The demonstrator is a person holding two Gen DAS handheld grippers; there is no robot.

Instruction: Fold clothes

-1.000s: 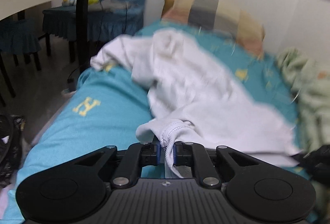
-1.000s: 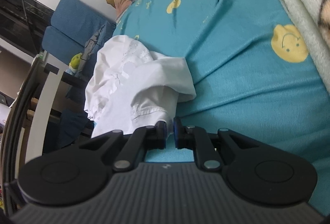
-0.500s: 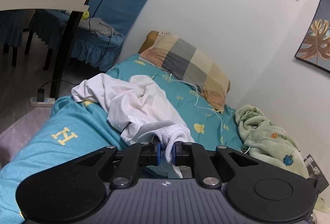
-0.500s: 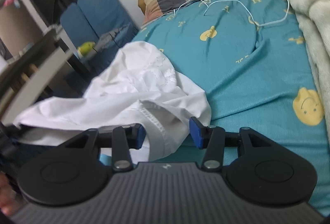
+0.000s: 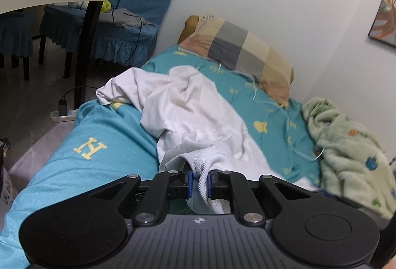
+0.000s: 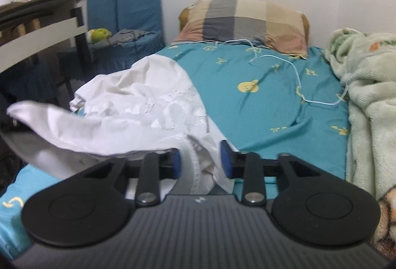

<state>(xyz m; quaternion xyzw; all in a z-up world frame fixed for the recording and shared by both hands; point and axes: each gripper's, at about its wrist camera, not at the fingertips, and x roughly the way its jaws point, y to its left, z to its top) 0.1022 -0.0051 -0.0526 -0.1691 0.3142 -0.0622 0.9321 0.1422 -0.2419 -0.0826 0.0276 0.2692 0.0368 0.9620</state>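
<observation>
Currently, my left gripper (image 5: pixel 198 181) had its fingers (image 5: pixel 189 181) pinched on the ribbed hem of the white garment (image 5: pixel 198 110), with that edge raised off the bed (image 5: pixel 116 142). My right gripper (image 6: pixel 201 161) had its fingers (image 6: pixel 176 162) closing, with another bunched edge of the same garment (image 6: pixel 148 110) between them — the pads did not yet press on it. The garment lay crumpled across the bed's near left side, short of the checked pillow (image 6: pixel 245 21). A green blanket (image 6: pixel 371 95) lay along the right.

Shirt (image 5: pixel 188 108) on bed (image 5: pixel 104 135) (pillow (image 5: pixel 237 51) behind, blanket (image 5: pixel 346 145) right).
</observation>
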